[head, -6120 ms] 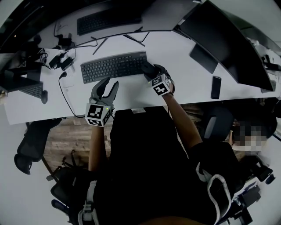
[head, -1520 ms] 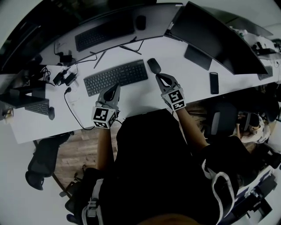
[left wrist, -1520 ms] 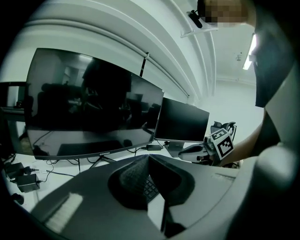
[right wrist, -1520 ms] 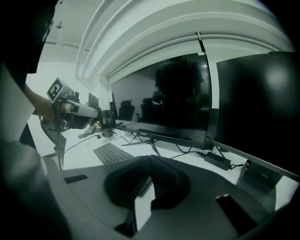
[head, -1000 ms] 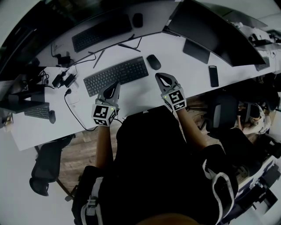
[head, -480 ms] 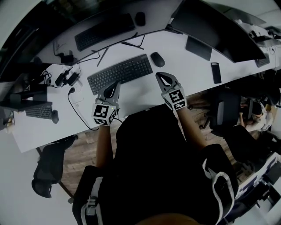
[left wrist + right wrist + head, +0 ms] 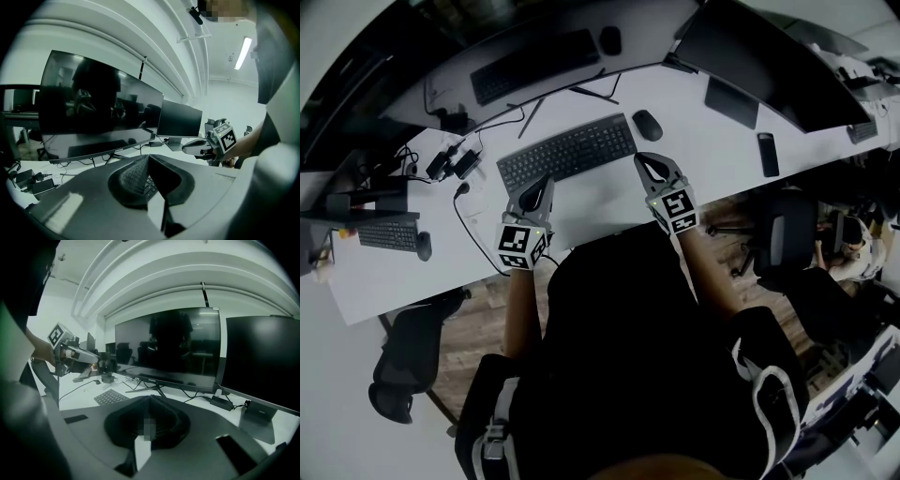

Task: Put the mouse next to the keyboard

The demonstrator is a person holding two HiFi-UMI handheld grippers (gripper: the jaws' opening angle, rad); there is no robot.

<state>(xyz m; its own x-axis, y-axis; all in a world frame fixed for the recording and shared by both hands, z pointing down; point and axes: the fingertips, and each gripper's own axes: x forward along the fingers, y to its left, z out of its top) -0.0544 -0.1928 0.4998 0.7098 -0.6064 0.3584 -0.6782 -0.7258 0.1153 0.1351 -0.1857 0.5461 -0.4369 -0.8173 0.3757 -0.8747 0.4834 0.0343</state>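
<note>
Lying on the white surface point(image 7: 600, 202), three keyboards and three mice can be counted from the head view. The middle keyboard point(image 7: 567, 152) is the one nearest the person. The mouse point(image 7: 647, 125) sits just off its right end, close beside it but not touching. Beyond this keyboard, a second keyboard point(image 7: 534, 66) lies with a second mouse point(image 7: 610, 40) off its right end. Well to the left of the middle keyboard, a third keyboard point(image 7: 386, 234) has a third mouse point(image 7: 423, 247) by it. One phone point(image 7: 767, 155) lies well to the right of the middle keyboard, and a large dark monitor point(image 7: 778, 61) stands beyond and to the right of it.

There are two grippers, both on the near side of the middle keyboard. The left gripper point(image 7: 546, 181) is by the keyboard's left half, with its tip close to the near edge. The right gripper point(image 7: 643, 159) is by the keyboard's right end, near the mouse yet apart from it. The left one's fingers point(image 7: 133, 178) are pressed together with nothing between them. The right one's fingers point(image 7: 129, 423) are likewise together and empty.
</note>
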